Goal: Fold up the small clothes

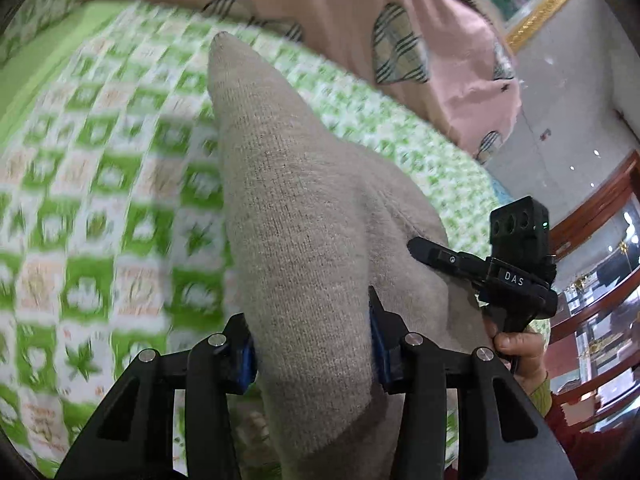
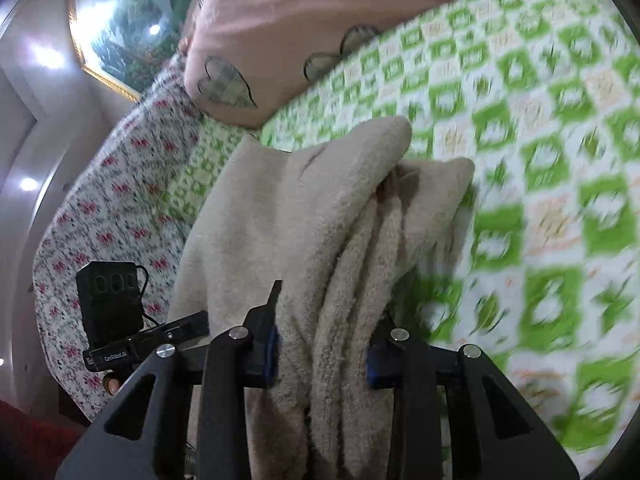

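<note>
Both the left tool [image 1: 312,344] and right tool [image 2: 320,344] pinch the bunched beige knit garment [image 1: 304,200] above the bed [image 1: 100,200]; uneven pulling could slip it free.

Black left gripper [image 1: 312,344] and right gripper [image 2: 320,344], silver screws, blue pads (olive sleeve [image 1: 540,394]).

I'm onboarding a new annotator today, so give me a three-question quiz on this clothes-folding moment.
1. True or false: the left gripper is empty.
2. What pattern covers the bedspread? A) green and white checks B) blue stripes C) plain grey
3. What is the right gripper clamped on?

Key:
1. False; its pads press on the beige knit garment.
2. A.
3. A bunched fold of the same beige garment.
</note>
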Tool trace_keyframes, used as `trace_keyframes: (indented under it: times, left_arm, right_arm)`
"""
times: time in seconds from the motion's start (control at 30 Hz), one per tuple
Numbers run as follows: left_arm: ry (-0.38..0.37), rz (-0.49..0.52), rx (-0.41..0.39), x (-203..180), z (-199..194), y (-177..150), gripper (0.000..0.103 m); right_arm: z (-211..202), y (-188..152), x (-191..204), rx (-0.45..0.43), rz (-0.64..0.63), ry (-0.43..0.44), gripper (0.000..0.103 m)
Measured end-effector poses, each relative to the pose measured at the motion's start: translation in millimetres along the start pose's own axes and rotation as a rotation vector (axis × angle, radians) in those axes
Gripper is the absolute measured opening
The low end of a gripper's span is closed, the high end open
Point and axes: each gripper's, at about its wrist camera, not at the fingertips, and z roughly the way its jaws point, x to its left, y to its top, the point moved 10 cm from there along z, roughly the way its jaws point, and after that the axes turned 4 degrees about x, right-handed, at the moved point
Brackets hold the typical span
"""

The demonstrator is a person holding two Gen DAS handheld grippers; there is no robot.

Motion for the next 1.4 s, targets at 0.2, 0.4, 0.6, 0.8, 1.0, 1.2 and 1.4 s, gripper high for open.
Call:
trace_keyframes:
  times: [0.2, 0.4, 0.6, 0.8, 1.0, 1.2, 1.4]
  left_arm:
    - [-0.045, -0.038, -0.026, 15.3, -6.2, -10.1, 0.056]
    - [-0.049, -0.082, -0.102, 41.2, -34.4, 12.2, 0.066]
    - [-0.001, -0.131, -0.125, 60.9, -32.4, 38.4, 0.066]
    - [0.13, -0.091, -0.118, 53.5, -10.2, 66.6, 0.058]
    - [0.322, 0.016, -0.097, 52.8, 15.7, 79.9, 0.055]
    - [0.355, 0.024, -0.098, 51.6, 8.3, 72.1, 0.055]
    - [0.301, 0.09, -0.158, 23.8, -44.2, 22.1, 0.056]
  right_arm:
    - [6.3, -12.9, -20.7, 0.019, 0.024, -0.078, 0.043]
    - [-26.1, 7.5, -24.7, -0.043, -0.017, -0.22, 0.061]
    - [-22.3, 46.2, -20.3, -0.104, -0.031, -0.232, 0.051]
    - [1.4, 68.2, -14.3, -0.089, -0.051, -0.224, 0.009]
    - [-28.7, 68.5, -26.8, -0.159, -0.052, -0.266, 0.008]
    - [-9.1, 49.9, -50.6, -0.095, 0.031, -0.277, 0.012]
    - [-52.6, 26.3, -20.0, -0.138, 0.006, -0.262, 0.032]
